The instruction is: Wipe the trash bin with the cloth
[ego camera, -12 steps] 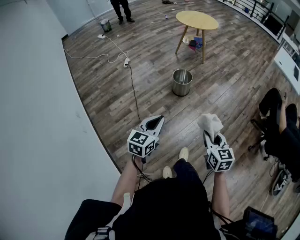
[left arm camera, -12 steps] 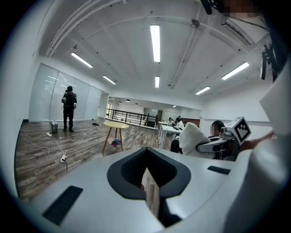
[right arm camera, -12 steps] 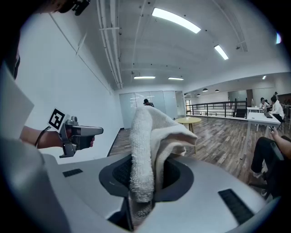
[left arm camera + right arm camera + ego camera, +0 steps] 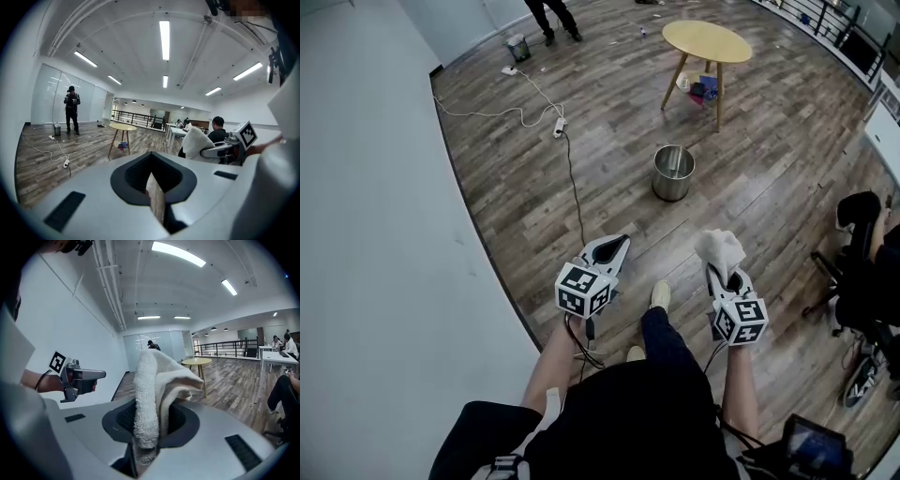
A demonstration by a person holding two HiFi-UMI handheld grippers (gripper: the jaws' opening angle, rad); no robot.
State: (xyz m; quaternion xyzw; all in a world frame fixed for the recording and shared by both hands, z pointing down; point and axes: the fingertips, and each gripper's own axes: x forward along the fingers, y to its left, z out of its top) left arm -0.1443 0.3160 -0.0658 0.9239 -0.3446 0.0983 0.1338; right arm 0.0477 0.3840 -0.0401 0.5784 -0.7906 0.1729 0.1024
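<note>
The right claw (image 4: 724, 274) clamps the cloth (image 4: 720, 247), the left claw (image 4: 610, 247) is closed on nothing, and the bin (image 4: 673, 172) stands well ahead of both — the loose bunch could snag its rim and pull free.

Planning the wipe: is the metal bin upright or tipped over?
Upright: the round silver metal trash bin stands on the wooden floor, its open mouth facing up.

Left gripper (image 4: 615, 245) and right gripper (image 4: 724, 273) are held out forward, side by side. The left's jaws are pressed together on nothing — the right's clamp the cloth (image 4: 720, 247).
</note>
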